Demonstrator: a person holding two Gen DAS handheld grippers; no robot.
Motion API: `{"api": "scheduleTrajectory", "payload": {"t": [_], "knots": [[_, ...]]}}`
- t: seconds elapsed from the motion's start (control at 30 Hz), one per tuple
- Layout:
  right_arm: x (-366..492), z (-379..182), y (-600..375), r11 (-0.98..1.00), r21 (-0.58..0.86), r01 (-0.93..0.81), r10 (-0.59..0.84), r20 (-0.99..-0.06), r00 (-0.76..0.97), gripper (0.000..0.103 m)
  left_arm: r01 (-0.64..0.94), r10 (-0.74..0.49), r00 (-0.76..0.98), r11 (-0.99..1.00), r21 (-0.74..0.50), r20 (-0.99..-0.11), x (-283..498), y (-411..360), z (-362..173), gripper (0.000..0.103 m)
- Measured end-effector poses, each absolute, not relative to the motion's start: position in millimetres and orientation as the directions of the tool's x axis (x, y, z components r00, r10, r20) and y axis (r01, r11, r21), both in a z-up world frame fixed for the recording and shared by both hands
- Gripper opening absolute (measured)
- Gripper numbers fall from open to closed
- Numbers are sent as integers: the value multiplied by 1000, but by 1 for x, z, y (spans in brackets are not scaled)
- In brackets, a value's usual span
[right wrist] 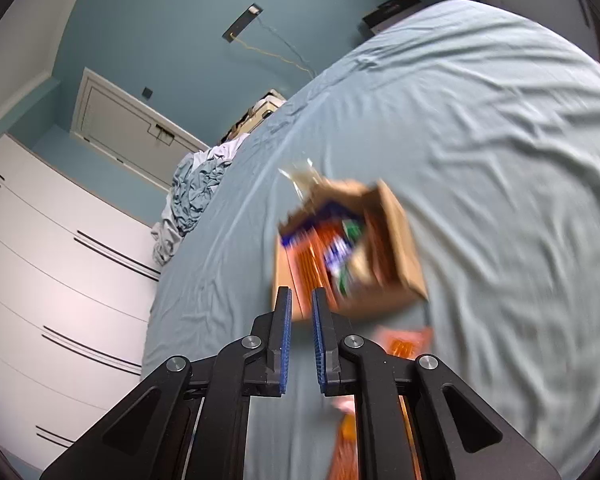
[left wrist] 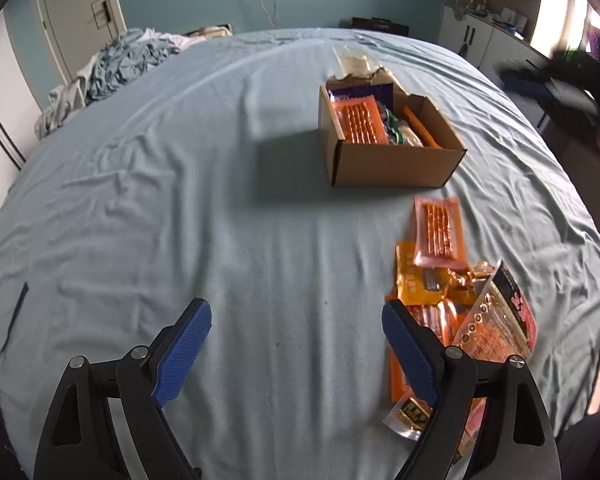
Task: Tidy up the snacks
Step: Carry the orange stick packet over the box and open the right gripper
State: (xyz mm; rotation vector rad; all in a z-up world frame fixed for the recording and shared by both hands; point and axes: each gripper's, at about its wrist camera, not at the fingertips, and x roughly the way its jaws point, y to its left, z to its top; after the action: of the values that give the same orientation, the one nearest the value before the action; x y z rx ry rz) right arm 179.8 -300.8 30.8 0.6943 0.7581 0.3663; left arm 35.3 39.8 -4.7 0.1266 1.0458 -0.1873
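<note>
At the far left of the left wrist view we see a heap of crumpled bedding [left wrist: 112,68] at the bed's edge, and then a wide stretch of wrinkled blue sheet [left wrist: 204,184]. Low in that view the left gripper [left wrist: 296,318] hangs over bare sheet with its blue pads spread wide and nothing between them. Further right, toward the far side of the bed, sits an open cardboard box [left wrist: 392,164] already holding several packets, among them an orange one propped against its left wall. Nearer us and to the right of the box lies a loose pile of snack packets [left wrist: 452,280], a pink-orange packet on top and orange ones below; the left gripper's right finger stands just beside the pile's near end. In the right wrist view, which is blurred, the right gripper [right wrist: 300,304] is clenched, its pads nearly together with only a narrow slit and nothing visibly held, raised above the sheet with the box beyond its tips.
</note>
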Motion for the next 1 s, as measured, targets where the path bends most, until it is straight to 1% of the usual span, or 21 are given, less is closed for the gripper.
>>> {"api": "scheduleTrajectory", "payload": {"t": [0.13,0.17,0.23,0.27,0.3,0.33,0.37,0.4,0.43,0.5,0.57,0.63,0.7,0.8,0.87,0.9,1.0], "knots": [[236,37,-275,787,615,-40,484,-576,658,9,211,-135,440,977,-44,-888,43,43,-12,89],[249,33,-267,814,581,-23,455,-612,646,9,207,-140,432,977,-53,-891,45,43,-13,89],[263,21,-258,849,528,26,405,-682,609,9,200,-149,421,977,-69,-895,48,44,-15,89],[268,6,-255,862,501,79,374,-733,568,9,200,-154,416,977,-75,-896,49,44,-16,89],[266,-6,-255,858,501,111,370,-754,543,9,200,-156,412,977,-78,-898,49,44,-16,89],[263,-16,-255,849,511,136,375,-763,527,9,200,-155,409,977,-77,-899,50,43,-17,89],[253,-32,-256,837,518,176,374,-776,508,12,201,-152,407,977,-75,-901,50,42,-17,89],[245,-41,-254,839,508,194,366,-792,489,19,201,-153,405,977,-75,-902,51,42,-17,89],[238,-47,-252,842,503,196,367,-799,477,21,203,-159,402,976,-81,-902,50,41,-16,89],[220,-50,-248,856,495,148,361,-778,514,22,201,-167,400,975,-92,-901,50,40,-16,89],[205,-47,-242,884,449,130,328,-794,512,23,203,-172,397,974,-96,-901,48,39,-14,89],[193,-41,-243,885,448,127,322,-786,528,29,205,-166,405,975,-88,-899,45,38,-12,89],[177,-36,-245,871,471,140,327,-767,552,51,206,-162,416,975,-81,-895,41,39,-9,89],[159,-41,-255,841,515,165,366,-767,526,61,193,-164,425,977,-88,-890,42,42,-6,89],[152,-62,-260,796,566,215,427,-776,464,66,185,-168,422,978,-96,-891,43,43,-6,89],[155,-72,-258,785,574,232,447,-785,428,66,185,-171,419,978,-101,-891,44,44,-6,89],[171,-109,-240,792,530,302,459,-844,277,66,193,-178,415,976,-105,-892,42,43,-6,89]]}}
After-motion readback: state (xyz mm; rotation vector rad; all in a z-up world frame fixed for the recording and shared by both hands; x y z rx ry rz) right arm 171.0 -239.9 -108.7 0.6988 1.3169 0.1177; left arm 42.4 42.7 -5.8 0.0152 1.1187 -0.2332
